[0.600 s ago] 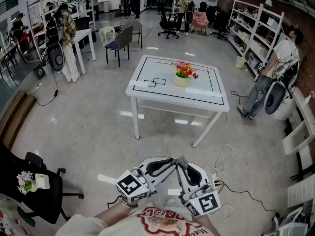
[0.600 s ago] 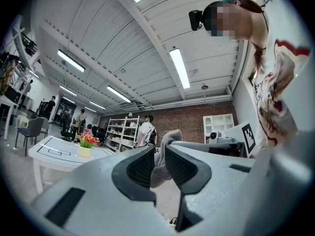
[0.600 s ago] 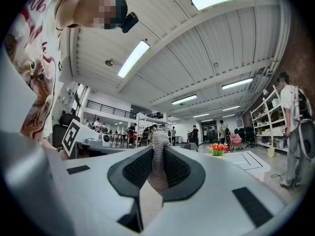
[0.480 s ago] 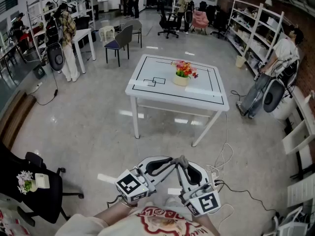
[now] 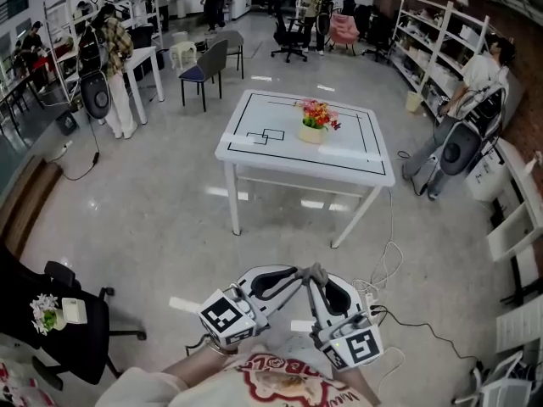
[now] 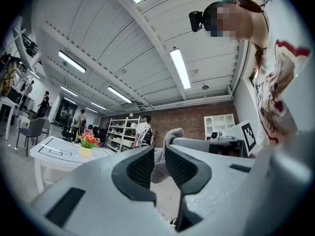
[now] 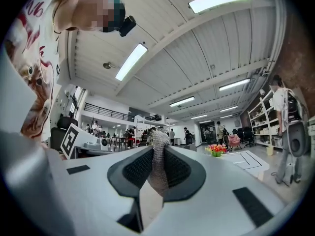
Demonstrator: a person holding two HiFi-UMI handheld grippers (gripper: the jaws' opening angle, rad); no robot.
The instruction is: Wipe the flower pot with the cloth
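A pale yellow flower pot [image 5: 312, 135] with red and orange flowers stands on a white table [image 5: 254, 153] some way ahead; it also shows small in the left gripper view [image 6: 85, 152] and the right gripper view [image 7: 216, 153]. Both grippers are held close to the person's body, tips together. My right gripper [image 5: 312, 280] [image 7: 158, 156] is shut on a grey knitted cloth [image 5: 316, 272] [image 7: 158, 167], which sticks up past its jaws. My left gripper [image 5: 293, 276] [image 6: 158, 154] has its jaws a narrow gap apart; the cloth [image 6: 172, 134] shows through that gap, beyond the pads.
Grey floor lies between me and the table. A black office chair [image 5: 64, 312] stands at the lower left, and cables [image 5: 386, 270] trail on the floor right of the grippers. Shelving [image 5: 445, 49] and a person with equipment [image 5: 467, 134] line the right side. Chairs and people fill the back.
Both grippers and the cloth keep their places. The table sits slightly higher in the head view, and the person at the right has shifted.
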